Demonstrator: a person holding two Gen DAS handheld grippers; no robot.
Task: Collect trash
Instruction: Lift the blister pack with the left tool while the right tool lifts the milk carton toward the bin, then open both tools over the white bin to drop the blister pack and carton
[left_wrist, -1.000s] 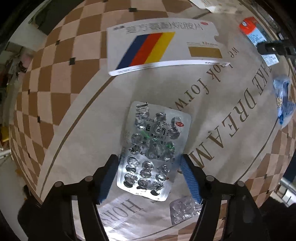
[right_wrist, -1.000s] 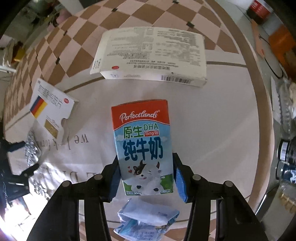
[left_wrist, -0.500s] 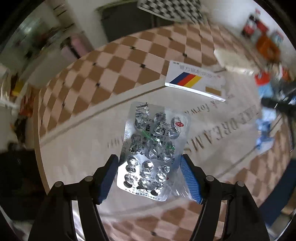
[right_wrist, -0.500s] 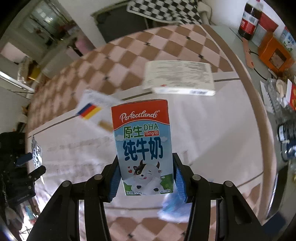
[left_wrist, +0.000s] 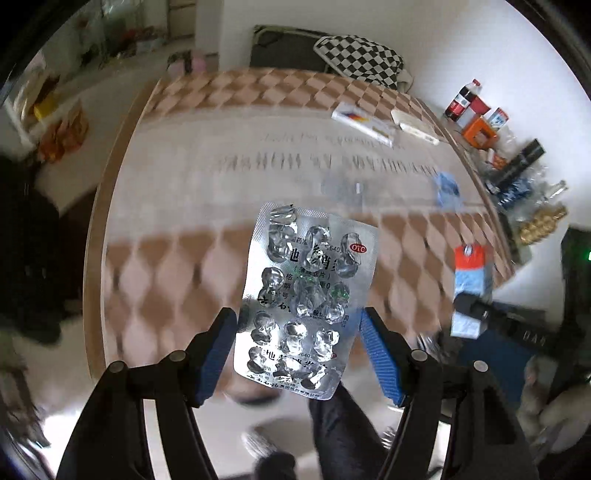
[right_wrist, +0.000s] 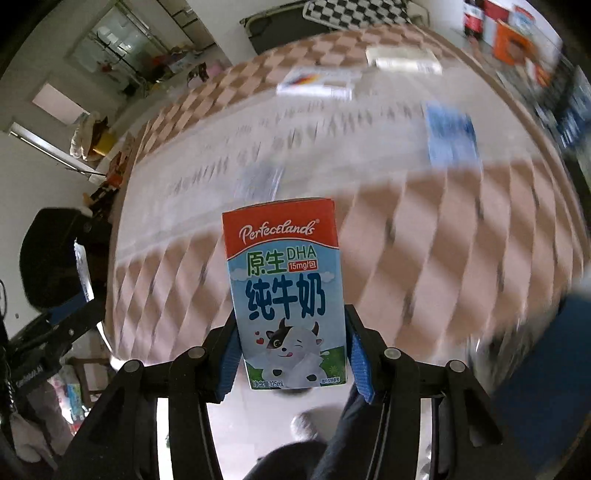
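Note:
My left gripper (left_wrist: 298, 325) is shut on a silver empty pill blister pack (left_wrist: 306, 295) and holds it in the air, off the front edge of the checkered table (left_wrist: 155, 266). My right gripper (right_wrist: 291, 339) is shut on a small milk carton (right_wrist: 286, 291) with a red top and a cartoon cow, also held in the air in front of the table. The carton and right gripper show in the left wrist view (left_wrist: 471, 284) at the right. The left gripper with the blister shows in the right wrist view (right_wrist: 83, 273) at the left.
On the table lie a striped medicine box (left_wrist: 360, 118), a white box (left_wrist: 413, 127), a blue wrapper (left_wrist: 447, 188) and a small blister (right_wrist: 258, 182). Bottles and boxes (left_wrist: 480, 114) crowd a side surface at the right. A person's legs (left_wrist: 343, 424) are below.
Both grippers have lifted their items off the table and pulled back toward the front edge. The table now looks farther away and blurred by motion.

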